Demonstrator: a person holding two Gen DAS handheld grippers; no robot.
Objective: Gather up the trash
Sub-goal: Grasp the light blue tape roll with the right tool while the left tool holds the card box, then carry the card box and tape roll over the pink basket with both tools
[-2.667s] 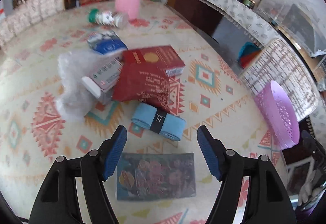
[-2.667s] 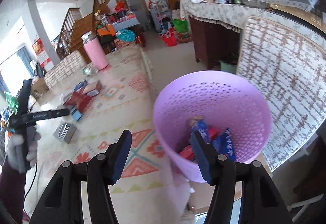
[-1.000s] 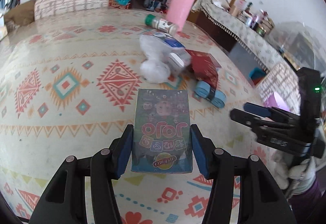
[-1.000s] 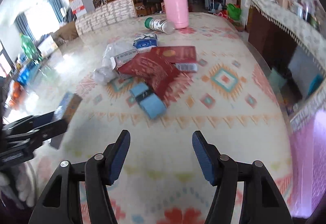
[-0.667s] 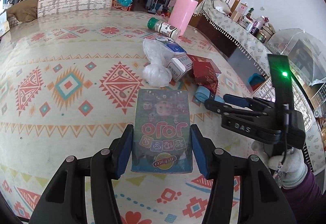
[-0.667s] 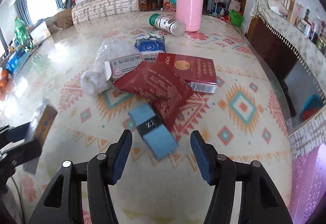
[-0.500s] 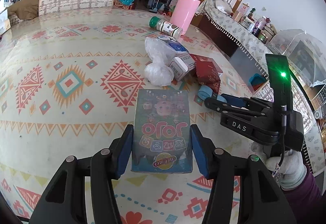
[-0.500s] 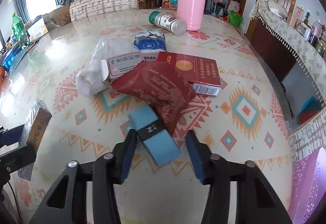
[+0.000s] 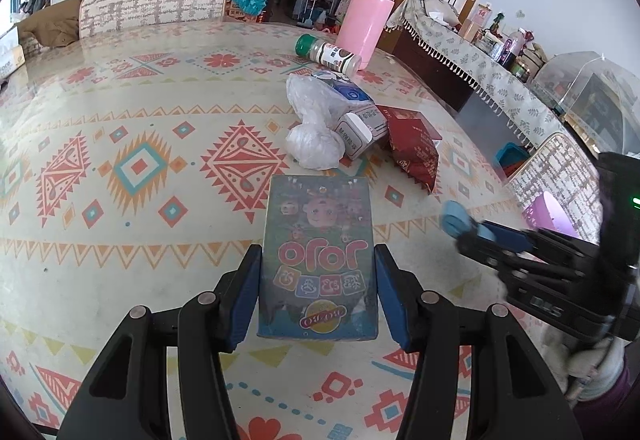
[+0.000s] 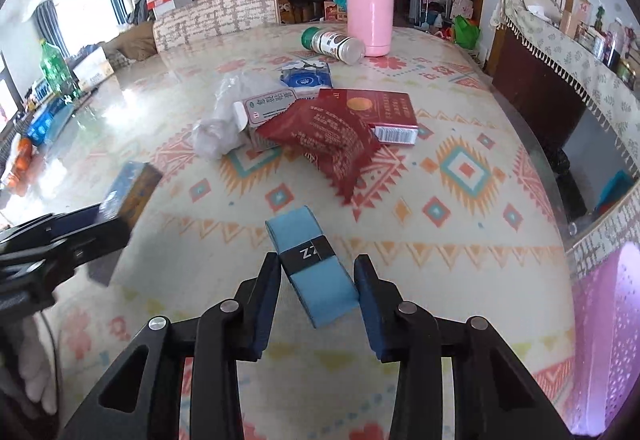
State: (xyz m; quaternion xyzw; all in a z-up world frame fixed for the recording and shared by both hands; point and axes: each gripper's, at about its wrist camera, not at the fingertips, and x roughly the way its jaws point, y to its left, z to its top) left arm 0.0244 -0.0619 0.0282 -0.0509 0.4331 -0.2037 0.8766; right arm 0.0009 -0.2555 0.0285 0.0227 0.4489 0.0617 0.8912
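The left gripper (image 9: 316, 288) is squeezing the cartoon box (image 9: 318, 260) by its two long sides, holding it above the table (image 9: 120, 112). The box looks light and stiff. The right gripper (image 10: 316, 290) is pointing down, and its jaws have just been closing around the blue roll (image 10: 312, 264). The roll looks soft and squashy, so its middle is a good place to pinch.

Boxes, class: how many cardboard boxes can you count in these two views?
3: the cartoon box gripped in the left tool, the white box against the plastic bag, the red box under the red packet. More may be hidden.
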